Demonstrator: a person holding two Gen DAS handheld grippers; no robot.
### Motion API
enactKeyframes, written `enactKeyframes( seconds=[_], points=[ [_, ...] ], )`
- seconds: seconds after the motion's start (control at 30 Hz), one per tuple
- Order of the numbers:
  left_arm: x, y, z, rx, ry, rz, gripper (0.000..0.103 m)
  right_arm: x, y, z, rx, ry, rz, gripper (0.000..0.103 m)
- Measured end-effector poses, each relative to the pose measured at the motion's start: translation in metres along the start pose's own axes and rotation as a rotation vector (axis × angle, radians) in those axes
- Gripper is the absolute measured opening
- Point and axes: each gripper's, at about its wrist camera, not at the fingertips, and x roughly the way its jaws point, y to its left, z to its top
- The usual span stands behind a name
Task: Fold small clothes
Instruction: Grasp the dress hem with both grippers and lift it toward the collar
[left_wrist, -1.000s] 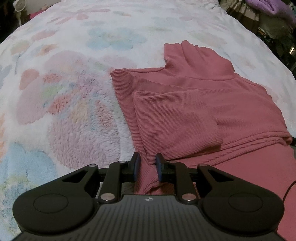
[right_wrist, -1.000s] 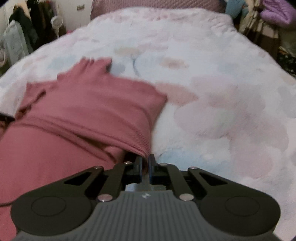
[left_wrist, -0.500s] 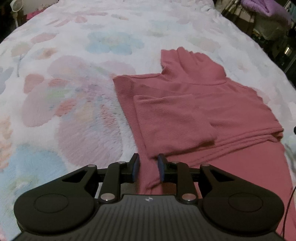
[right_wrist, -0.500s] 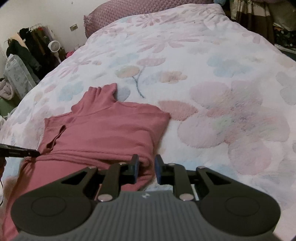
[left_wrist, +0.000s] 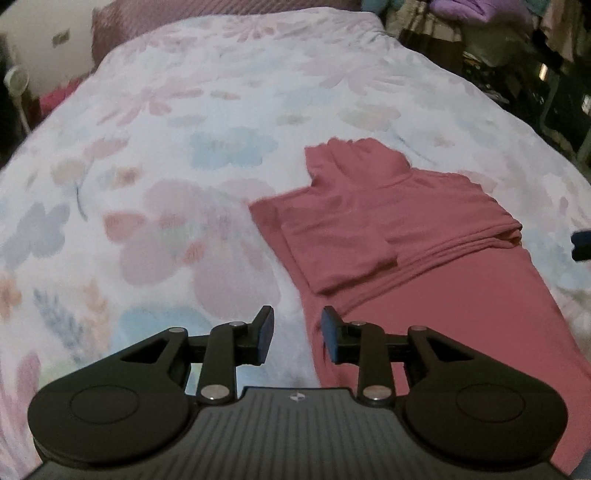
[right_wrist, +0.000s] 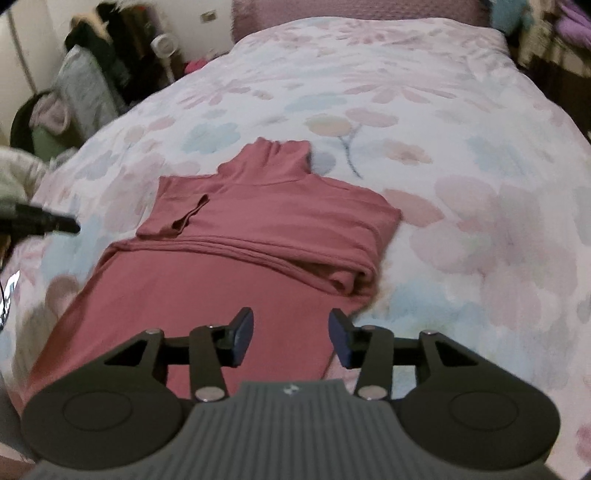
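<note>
A pink ribbed turtleneck top (left_wrist: 399, 236) (right_wrist: 258, 229) lies flat on the floral blanket, collar pointing away, both sleeves folded in across the chest. My left gripper (left_wrist: 295, 338) hovers above the top's left edge, its jaws opening with nothing between them. Over the lower body of the top hangs my right gripper (right_wrist: 291, 338), jaws also opening and empty. A dark tip of the right gripper shows at the right edge of the left wrist view (left_wrist: 581, 245), and the left gripper's tip (right_wrist: 55, 223) at the left edge of the right wrist view.
The fluffy floral blanket (left_wrist: 166, 221) (right_wrist: 480, 221) covers the whole bed. A pink pillow (right_wrist: 351, 13) lies at the head. Clothes and a small white fan (right_wrist: 164, 46) stand beyond the left side; piled purple fabric (left_wrist: 476, 9) sits beyond the right.
Both grippers have let go of the pink fabric, spread their jaws and risen away from the bed. The top now lies lower and smaller in both views.
</note>
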Motion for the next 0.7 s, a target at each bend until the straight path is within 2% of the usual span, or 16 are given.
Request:
enactKeyframes(
  seconds=[0.1, 0.3, 0.57, 0.7],
  points=[
    [0.004, -0.005, 0.021, 0.048, -0.009, -0.002, 0.042, 0.011, 0.003, 0.026, -0.057, 0.013, -0.004, 0.042],
    [0.039, -0.009, 0.066, 0.078, -0.016, -0.033, 0.043, 0.054, -0.002, 0.092, -0.131, 0.030, -0.018, 0.042],
    [0.119, -0.002, 0.131, 0.088, 0.031, -0.083, 0.044, 0.145, -0.006, 0.163, -0.212, 0.083, -0.026, 0.039],
    [0.160, 0.007, 0.153, 0.034, 0.039, -0.120, 0.048, 0.191, -0.010, 0.193, -0.235, 0.089, -0.017, 0.038]
  ],
)
